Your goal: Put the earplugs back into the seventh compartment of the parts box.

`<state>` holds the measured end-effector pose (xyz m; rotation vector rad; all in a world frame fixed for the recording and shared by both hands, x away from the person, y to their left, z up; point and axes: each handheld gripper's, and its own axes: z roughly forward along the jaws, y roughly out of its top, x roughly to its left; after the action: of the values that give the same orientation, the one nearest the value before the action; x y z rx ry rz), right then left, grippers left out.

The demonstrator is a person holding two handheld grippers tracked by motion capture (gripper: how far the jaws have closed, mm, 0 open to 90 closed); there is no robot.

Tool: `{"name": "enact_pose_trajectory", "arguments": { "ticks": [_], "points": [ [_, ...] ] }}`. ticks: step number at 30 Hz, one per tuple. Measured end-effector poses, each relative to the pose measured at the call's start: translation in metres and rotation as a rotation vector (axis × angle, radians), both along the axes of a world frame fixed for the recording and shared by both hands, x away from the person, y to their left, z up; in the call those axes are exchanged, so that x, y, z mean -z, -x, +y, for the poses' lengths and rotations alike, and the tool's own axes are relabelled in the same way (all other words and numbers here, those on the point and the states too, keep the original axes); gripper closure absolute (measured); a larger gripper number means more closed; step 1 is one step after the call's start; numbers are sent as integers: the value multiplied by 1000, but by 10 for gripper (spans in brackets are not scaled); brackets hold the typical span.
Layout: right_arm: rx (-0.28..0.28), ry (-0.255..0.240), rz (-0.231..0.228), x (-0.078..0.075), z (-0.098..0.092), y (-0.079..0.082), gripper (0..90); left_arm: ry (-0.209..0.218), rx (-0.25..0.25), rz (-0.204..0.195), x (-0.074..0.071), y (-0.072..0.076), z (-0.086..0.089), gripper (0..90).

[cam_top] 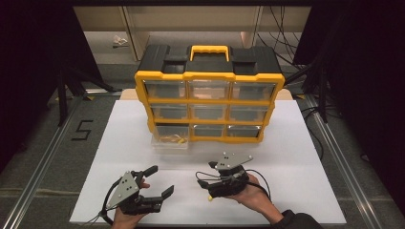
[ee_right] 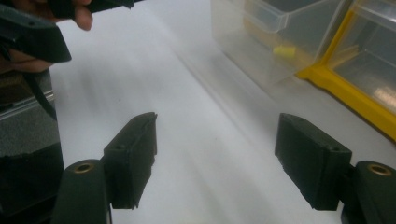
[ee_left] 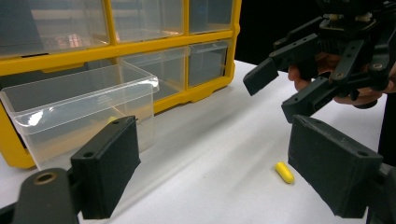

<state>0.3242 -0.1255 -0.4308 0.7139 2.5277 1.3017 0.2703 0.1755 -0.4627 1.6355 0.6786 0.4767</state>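
A yellow and black organiser [cam_top: 210, 76] with clear drawers stands at the middle of the white table [cam_top: 286, 157]. Its bottom-left drawer [cam_top: 170, 140] [ee_left: 84, 105] [ee_right: 261, 37] is pulled out and holds small yellow pieces [ee_right: 285, 51]. One small yellow plug [ee_left: 284, 172] [cam_top: 209, 196] lies loose on the table, under the right hand. My left gripper [cam_top: 160, 180] [ee_left: 215, 168] is open and empty, near the front edge. My right gripper [cam_top: 206, 172] [ee_right: 215, 158] is open and empty too, and its jaws face the left one [ee_left: 280, 88].
Dark floor, a metal rail [cam_top: 43, 157] and black stands surround the table. Cables [cam_top: 286, 52] lie behind the organiser. The table's front edge runs just below both hands.
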Motion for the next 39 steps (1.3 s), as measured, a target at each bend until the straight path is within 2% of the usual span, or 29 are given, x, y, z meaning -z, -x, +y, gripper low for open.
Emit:
{"name": "enact_pose_trajectory", "arguments": {
  "ticks": [8, 10, 12, 13, 15, 17, 25, 34, 39],
  "points": [
    [-17, 63, 43, 9, -1, 4, 326, -1, 0, 0, 0, 0, 0, 163],
    [-22, 94, 68, 13, 0, 4, 337, -1, 0, -1, 0, 0, 0, 163],
    [-30, 106, 72, 14, 0, 4, 340, -1, 0, 0, 0, 0, 0, 163],
    [-33, 131, 89, 17, 1, 4, 349, 0, 0, 0, 0, 0, 0, 163],
    [-32, 144, 100, 18, 1, 4, 353, 0, 0, 0, 0, 0, 0, 163],
    [-40, 186, 121, 23, 2, 5, 370, -1, 1, -1, 0, 0, 0, 163],
    [-68, 259, 157, 31, 4, 8, 438, -1, 0, -2, 0, 0, 0, 163],
    [-86, 293, 183, 38, 5, 8, 517, -1, 1, -1, 0, 0, 0, 163],
    [-100, 314, 187, 44, 7, 8, 599, -1, 1, -1, 0, 0, 0, 163]
  ]
}}
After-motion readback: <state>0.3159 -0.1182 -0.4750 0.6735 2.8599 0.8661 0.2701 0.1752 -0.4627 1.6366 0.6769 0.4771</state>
